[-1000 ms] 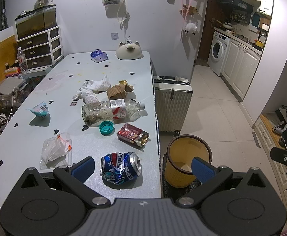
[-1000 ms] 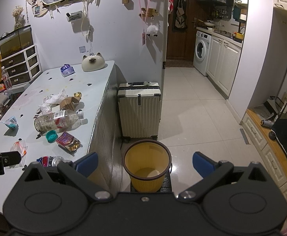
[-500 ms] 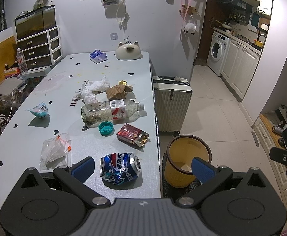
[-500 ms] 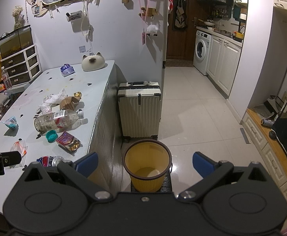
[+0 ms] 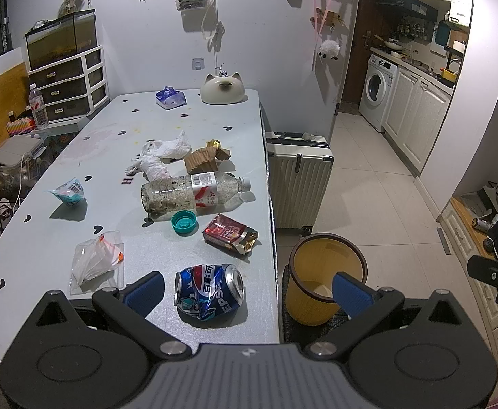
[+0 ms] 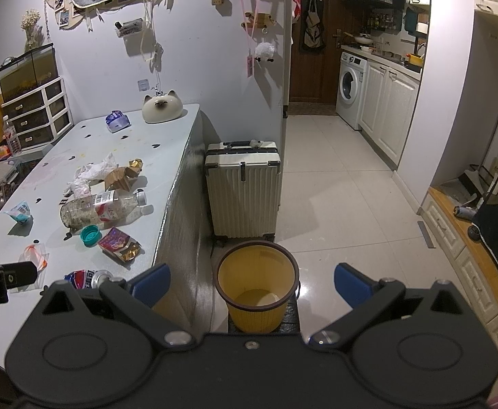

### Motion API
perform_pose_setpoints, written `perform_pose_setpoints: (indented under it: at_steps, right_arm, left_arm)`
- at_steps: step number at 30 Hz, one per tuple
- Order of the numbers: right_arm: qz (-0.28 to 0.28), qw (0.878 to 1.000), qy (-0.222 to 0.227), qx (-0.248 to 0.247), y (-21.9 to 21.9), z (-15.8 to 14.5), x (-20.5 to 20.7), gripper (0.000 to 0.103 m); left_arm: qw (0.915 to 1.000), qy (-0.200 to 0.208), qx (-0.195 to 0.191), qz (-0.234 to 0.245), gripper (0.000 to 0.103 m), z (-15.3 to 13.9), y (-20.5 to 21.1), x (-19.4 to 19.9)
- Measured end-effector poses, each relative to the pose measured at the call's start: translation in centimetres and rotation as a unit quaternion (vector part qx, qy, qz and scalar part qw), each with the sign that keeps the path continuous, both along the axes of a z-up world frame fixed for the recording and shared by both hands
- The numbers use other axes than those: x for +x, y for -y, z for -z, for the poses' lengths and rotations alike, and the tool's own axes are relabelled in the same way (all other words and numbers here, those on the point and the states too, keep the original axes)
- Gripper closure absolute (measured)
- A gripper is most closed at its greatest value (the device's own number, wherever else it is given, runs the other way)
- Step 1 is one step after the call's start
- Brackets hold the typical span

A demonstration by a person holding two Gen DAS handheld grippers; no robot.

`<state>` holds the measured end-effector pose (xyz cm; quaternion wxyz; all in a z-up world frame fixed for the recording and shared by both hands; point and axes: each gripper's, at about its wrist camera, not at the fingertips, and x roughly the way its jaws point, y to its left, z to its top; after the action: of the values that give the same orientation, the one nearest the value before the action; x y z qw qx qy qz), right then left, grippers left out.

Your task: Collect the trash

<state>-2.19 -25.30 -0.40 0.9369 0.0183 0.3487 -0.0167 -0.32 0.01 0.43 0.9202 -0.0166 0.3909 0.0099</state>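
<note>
A crushed blue cola can (image 5: 209,292) lies at the near end of the grey table (image 5: 112,143). My left gripper (image 5: 247,291) stands open just behind it, holding nothing. Further along lie a red snack wrapper (image 5: 230,235), a teal cap (image 5: 183,222), a plastic bottle (image 5: 194,194), a clear bag (image 5: 93,260), a small blue packet (image 5: 69,192), white crumpled plastic (image 5: 162,155) and brown paper (image 5: 206,156). A yellow bin (image 6: 257,289) stands on the floor beside the table. My right gripper (image 6: 252,284) is open above the bin, empty.
A white suitcase (image 6: 243,189) stands against the table's side behind the bin. A cat-shaped ceramic dish (image 5: 223,88) and a tissue pack (image 5: 170,98) sit at the table's far end. Drawers (image 5: 68,81) stand at the left. Tiled floor runs right toward kitchen cabinets (image 6: 390,109).
Both grippers stay open and almost still. The left wrist view has shifted very slightly; nothing on the table has moved.
</note>
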Motion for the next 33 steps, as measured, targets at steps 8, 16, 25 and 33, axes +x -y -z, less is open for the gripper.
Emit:
perform_pose_setpoints:
  at_steps: [8, 16, 25, 33]
  right_arm:
    - [0.000, 1.000, -0.001, 0.001, 0.2, -0.1, 0.0, 0.000]
    - [-0.002, 1.000, 0.000, 0.006, 0.6, -0.1, 0.1, 0.000]
    - [-0.050, 0.999, 0.000, 0.022, 0.7, 1.0, 0.7, 0.000]
    - [-0.109, 0.994, -0.009, 0.029, -0.6, 1.6, 2.0, 0.000]
  left_arm:
    - [1.0000, 0.000, 0.000, 0.000, 0.000, 0.0, 0.0, 0.0]
    - [1.0000, -0.004, -0.003, 0.002, 0.000, -0.6, 0.5, 0.0]
    - [0.9988, 0.000, -0.006, -0.048, 0.000, -0.1, 0.9, -0.9]
    - [0.9942, -0.004, -0.015, -0.106, 0.000, 0.5, -1.1, -2.8]
